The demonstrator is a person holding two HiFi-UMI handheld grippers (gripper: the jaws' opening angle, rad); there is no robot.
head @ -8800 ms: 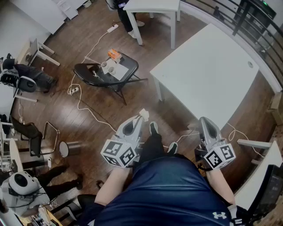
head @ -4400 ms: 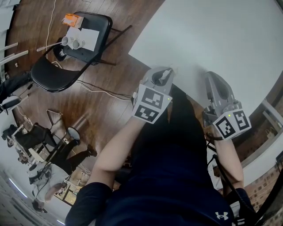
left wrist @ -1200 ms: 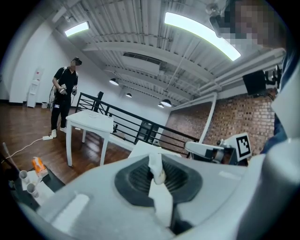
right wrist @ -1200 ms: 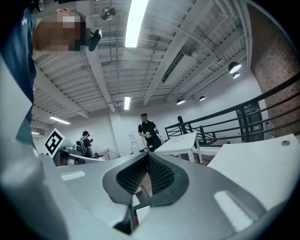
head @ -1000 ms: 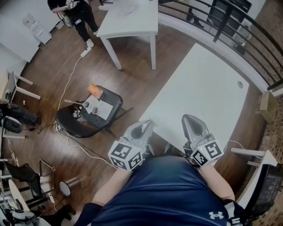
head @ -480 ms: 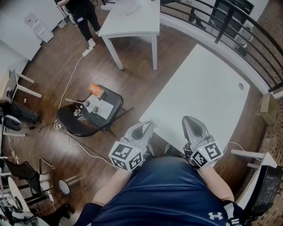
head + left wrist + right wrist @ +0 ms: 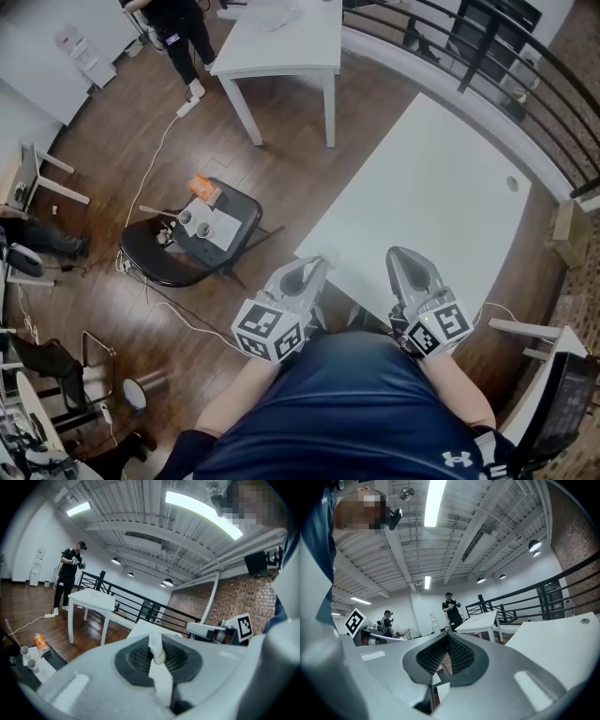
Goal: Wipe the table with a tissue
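Note:
The long white table [image 7: 431, 187] runs away to the upper right. My left gripper [image 7: 314, 264] hovers at the table's near corner, shut on a small white tissue [image 7: 316, 260]. In the left gripper view the tissue [image 7: 156, 649] is a crumpled strip pinched between the dark pads, with the table [image 7: 143, 629] beyond it. My right gripper [image 7: 401, 255] is over the table's near edge, parallel to the left one. Its jaws [image 7: 447, 651] are shut with nothing between them. The tabletop [image 7: 562, 644] fills the right of the right gripper view.
A black folding chair [image 7: 164, 258] with two cups, a sheet of paper and an orange box stands on the wooden floor to the left. A second white table [image 7: 281, 37] and a standing person [image 7: 173, 19] are farther off. A black railing [image 7: 469, 47] runs behind the table.
Over the last second nothing has visibly moved apart from a slight shift of the view. Several seconds ago the head view swung about while the left gripper kept the tissue.

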